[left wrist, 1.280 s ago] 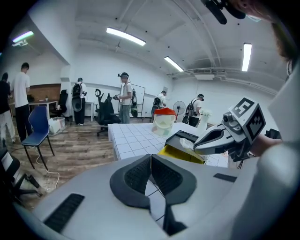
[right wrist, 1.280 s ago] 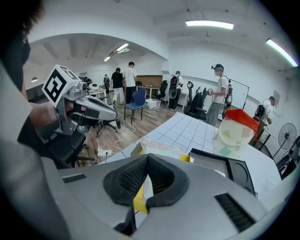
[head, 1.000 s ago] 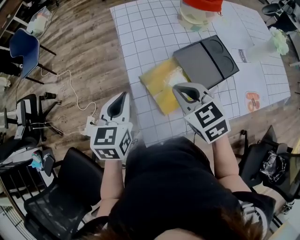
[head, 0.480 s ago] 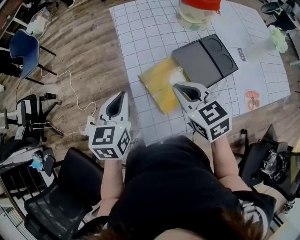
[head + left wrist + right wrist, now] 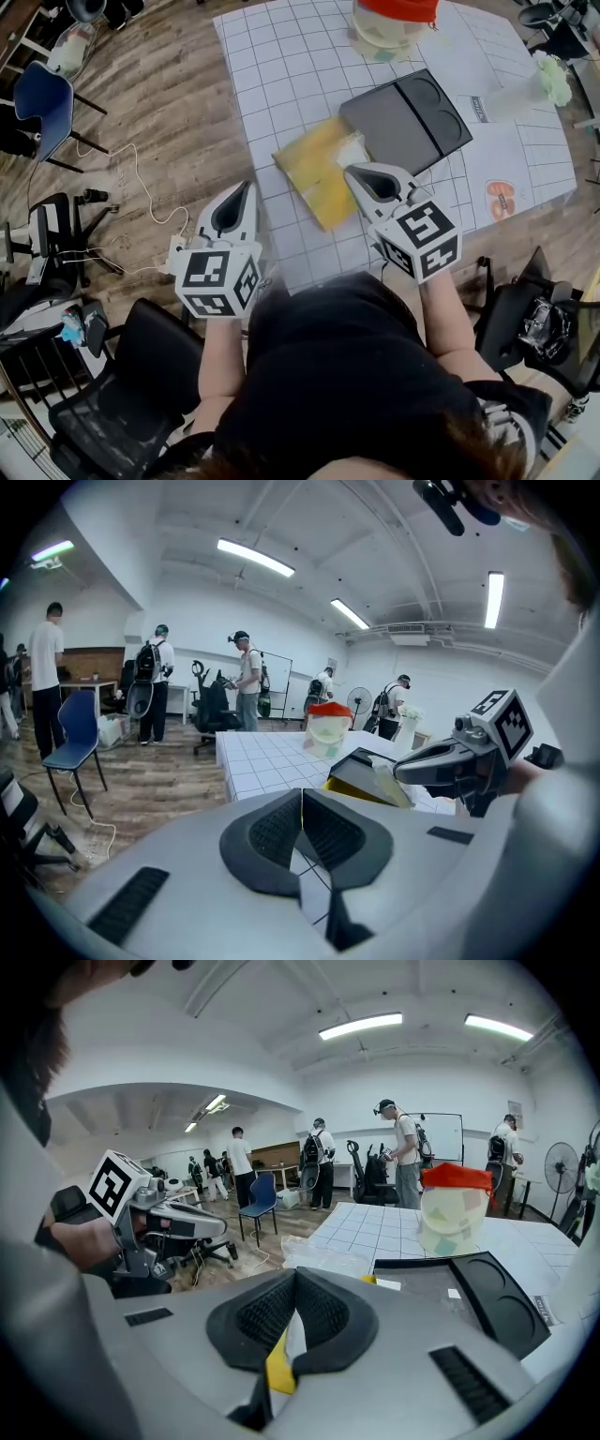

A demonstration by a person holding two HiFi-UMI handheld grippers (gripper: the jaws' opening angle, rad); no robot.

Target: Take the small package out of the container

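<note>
Both claws are pinched shut and empty. The left gripper (image 5: pixel 246 189) hangs off the table (image 5: pixel 281 56) at lower left, and the right gripper (image 5: pixel 355 174) sits at the edge of the yellow bag (image 5: pixel 314 173) mid-frame. The container (image 5: pixel 384 36) stands at the top edge, red lid on, with what I take for the small package (image 5: pixel 445 1232) showing as a pale patch inside. Reaching across, I could drag the bag or the black tray (image 5: pixel 403 122). Prying the lid one-handed could tip the container.

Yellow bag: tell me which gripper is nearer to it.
Right. The right gripper sits at the yellow bag's right edge; the left gripper is apart to its left, past the table edge.
</note>
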